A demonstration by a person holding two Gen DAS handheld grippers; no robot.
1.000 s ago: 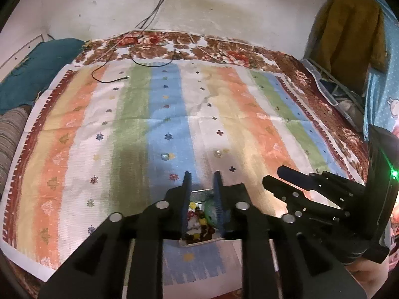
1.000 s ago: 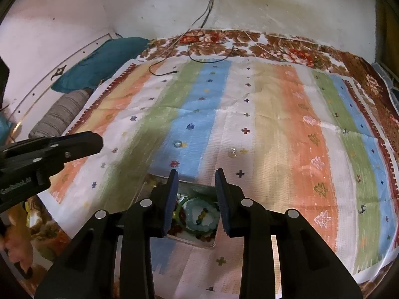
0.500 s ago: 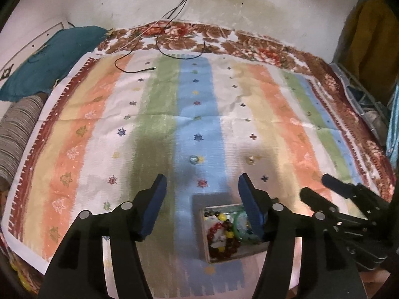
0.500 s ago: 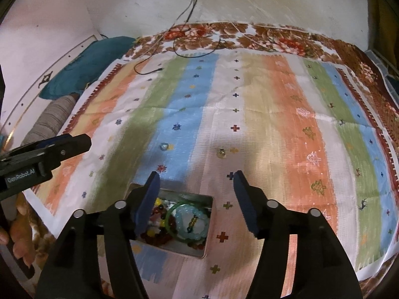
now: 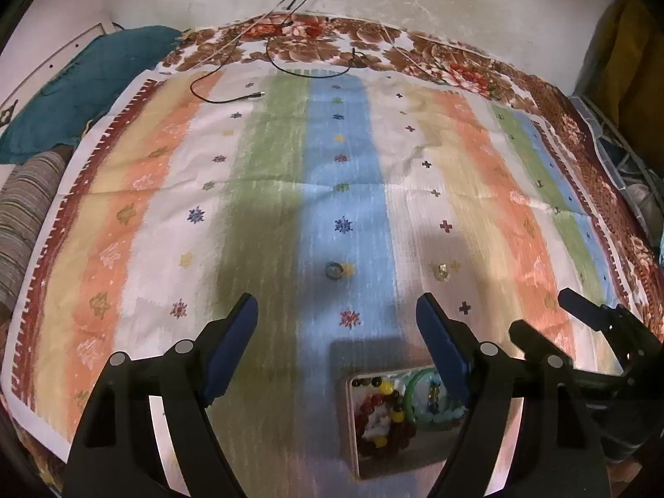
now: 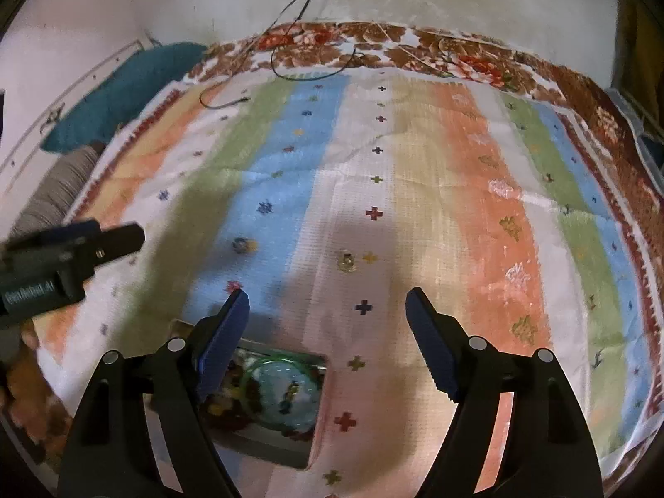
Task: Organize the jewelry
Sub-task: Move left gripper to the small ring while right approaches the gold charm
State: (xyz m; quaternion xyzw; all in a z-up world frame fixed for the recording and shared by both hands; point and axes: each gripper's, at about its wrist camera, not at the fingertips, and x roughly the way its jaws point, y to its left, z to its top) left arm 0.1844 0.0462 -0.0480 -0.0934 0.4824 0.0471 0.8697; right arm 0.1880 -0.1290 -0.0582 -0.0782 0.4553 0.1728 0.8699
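Hovering over the striped cloth (image 5: pixel 265 191), the left gripper (image 5: pixel 336 323) and right gripper (image 6: pixel 325 315) are both opening, nothing between their jaws. Just ahead of the left gripper lies a small ring (image 5: pixel 333 269); ahead of the right, a second ring (image 6: pixel 345 261). Both look light, hard and likely slippery, so pinching across the band from above seems best. Beneath the grippers, the open box (image 5: pixel 352 423) holds bead bracelets (image 5: pixel 384 415).

R claw (image 6: pixel 328 315) opening, empty, over striped cloth (image 6: pixel 435 174); jewelry box (image 6: pixel 265 394) below-left, ring (image 6: pixel 346 261) ahead.
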